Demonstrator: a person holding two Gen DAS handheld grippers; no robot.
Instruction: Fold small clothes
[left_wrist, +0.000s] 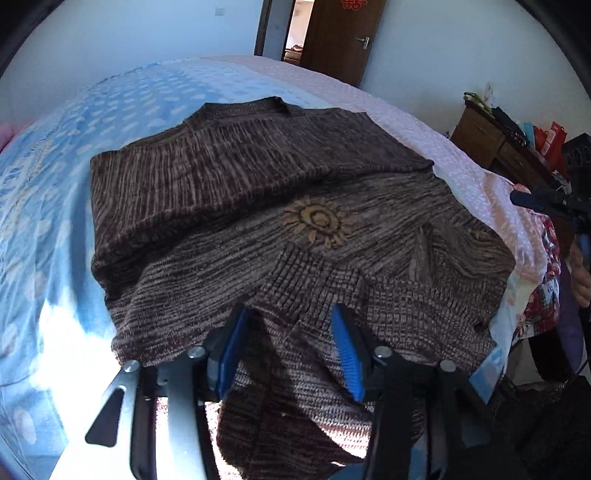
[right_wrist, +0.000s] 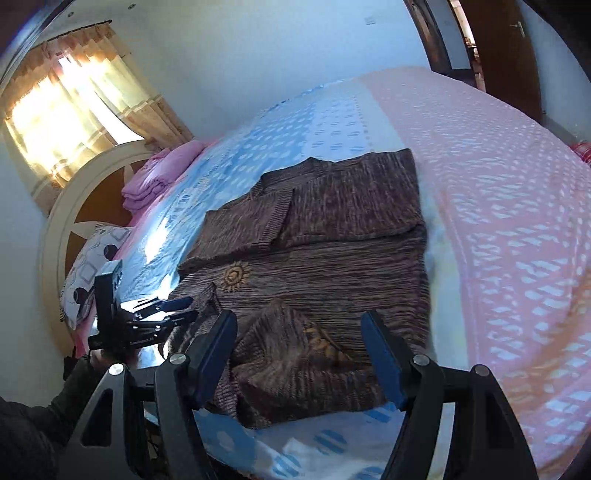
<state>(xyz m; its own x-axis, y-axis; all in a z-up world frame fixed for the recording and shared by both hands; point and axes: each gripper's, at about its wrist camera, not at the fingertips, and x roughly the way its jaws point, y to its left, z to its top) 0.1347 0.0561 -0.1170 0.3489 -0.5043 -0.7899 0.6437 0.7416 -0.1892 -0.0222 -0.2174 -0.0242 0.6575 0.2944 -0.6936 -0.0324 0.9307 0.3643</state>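
Observation:
A brown knitted sweater (left_wrist: 258, 206) with a yellow sun motif (left_wrist: 319, 220) lies on the bed, its far part folded over. My left gripper (left_wrist: 288, 332) is at the sweater's near hem with knit fabric between its blue pads (left_wrist: 345, 343); the hem hangs down between the fingers. In the right wrist view the left gripper (right_wrist: 184, 310) pinches the sweater's left edge. My right gripper (right_wrist: 299, 332) is open, hovering over the sweater's (right_wrist: 332, 258) near edge with a folded sleeve (right_wrist: 288, 339) between its fingers, untouched.
The bed has a blue dotted sheet (left_wrist: 48, 206) and a pink cover (right_wrist: 498, 184). Pink pillows (right_wrist: 155, 177) and a headboard (right_wrist: 59, 229) lie at the far left. A wooden dresser (left_wrist: 487, 144) and a door (left_wrist: 340, 40) stand beyond the bed.

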